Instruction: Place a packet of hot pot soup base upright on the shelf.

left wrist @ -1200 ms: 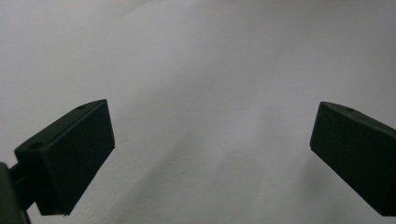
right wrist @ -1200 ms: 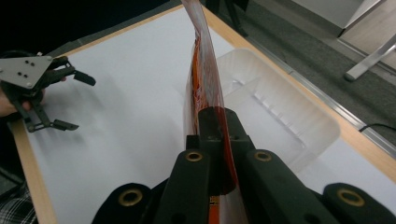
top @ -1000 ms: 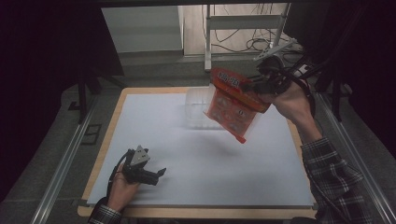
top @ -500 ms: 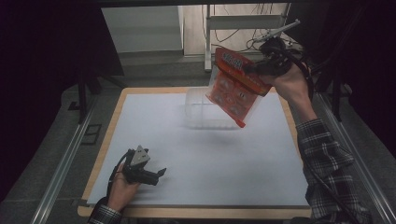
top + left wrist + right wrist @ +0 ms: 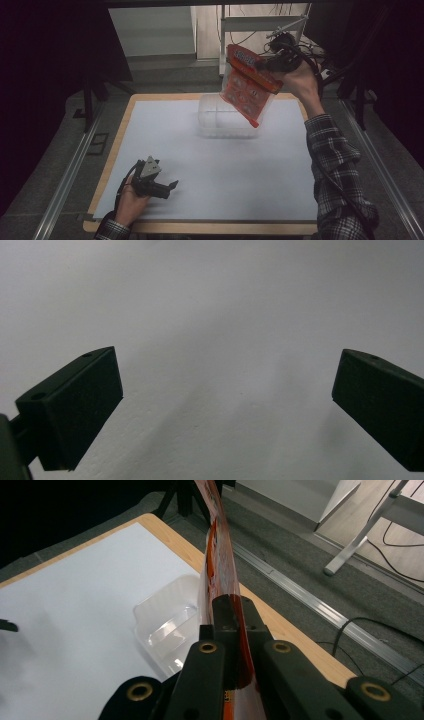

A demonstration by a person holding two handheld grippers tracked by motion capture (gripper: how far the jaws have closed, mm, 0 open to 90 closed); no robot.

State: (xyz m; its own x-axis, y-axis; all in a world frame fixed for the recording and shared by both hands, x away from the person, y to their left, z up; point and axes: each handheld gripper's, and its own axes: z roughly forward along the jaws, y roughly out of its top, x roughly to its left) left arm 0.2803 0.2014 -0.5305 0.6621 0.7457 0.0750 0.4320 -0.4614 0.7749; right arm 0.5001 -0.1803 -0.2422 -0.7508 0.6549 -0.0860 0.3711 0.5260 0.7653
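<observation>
An orange-red snack bag hangs tilted in the air above the far side of a clear plastic tub on the white table sheet. My right gripper is shut on the bag's upper edge, high at the back right. In the right gripper view the jaws pinch the bag edge-on, with the clear tub below and to the left. My left gripper rests low on the sheet at the front left, open, with nothing between its fingers.
The white sheet covers a wooden-edged table. Metal rails run along both sides of the table. A white frame stand and cables lie on the floor beyond the far edge.
My right hand has carried the bag up and toward the far edge, so it now hangs over the tub's back. The left gripper has stayed where it was.
</observation>
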